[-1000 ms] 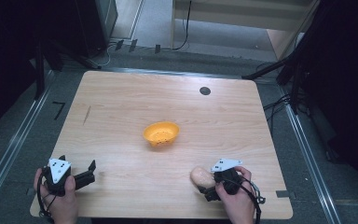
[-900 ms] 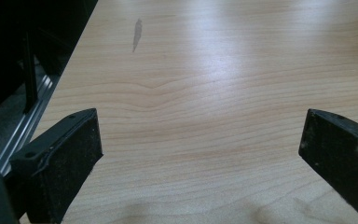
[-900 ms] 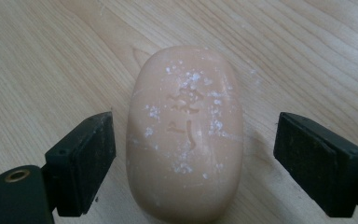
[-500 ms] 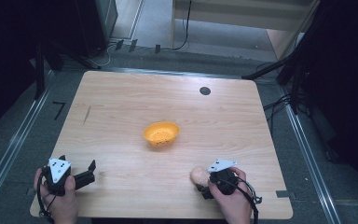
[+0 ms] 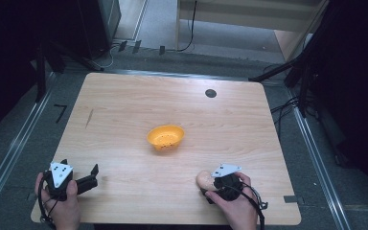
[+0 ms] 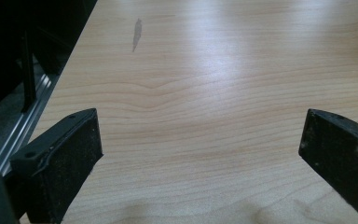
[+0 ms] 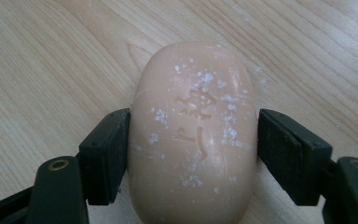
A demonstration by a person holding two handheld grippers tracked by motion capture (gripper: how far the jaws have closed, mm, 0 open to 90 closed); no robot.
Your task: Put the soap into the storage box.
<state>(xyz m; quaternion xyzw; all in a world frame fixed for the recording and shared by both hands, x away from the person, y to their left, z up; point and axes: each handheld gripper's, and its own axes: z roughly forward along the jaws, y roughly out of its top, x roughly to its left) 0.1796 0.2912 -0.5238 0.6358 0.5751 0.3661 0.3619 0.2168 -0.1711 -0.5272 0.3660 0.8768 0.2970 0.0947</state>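
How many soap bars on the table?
1. The soap bar lies near the table's front edge, between the right gripper's jaws. None seen in the orange bowl.

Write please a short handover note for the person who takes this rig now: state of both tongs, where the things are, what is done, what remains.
Right tongs: jaws have just been closing and now press both sides of the soap bar, which lies on the table near its front edge.
Left tongs: open, nothing between the jaws, low over the front left corner.
Orange bowl: mid-table, nothing in it.
Done: soap gripped.
Left: probably lift the soap and carry it to the bowl.
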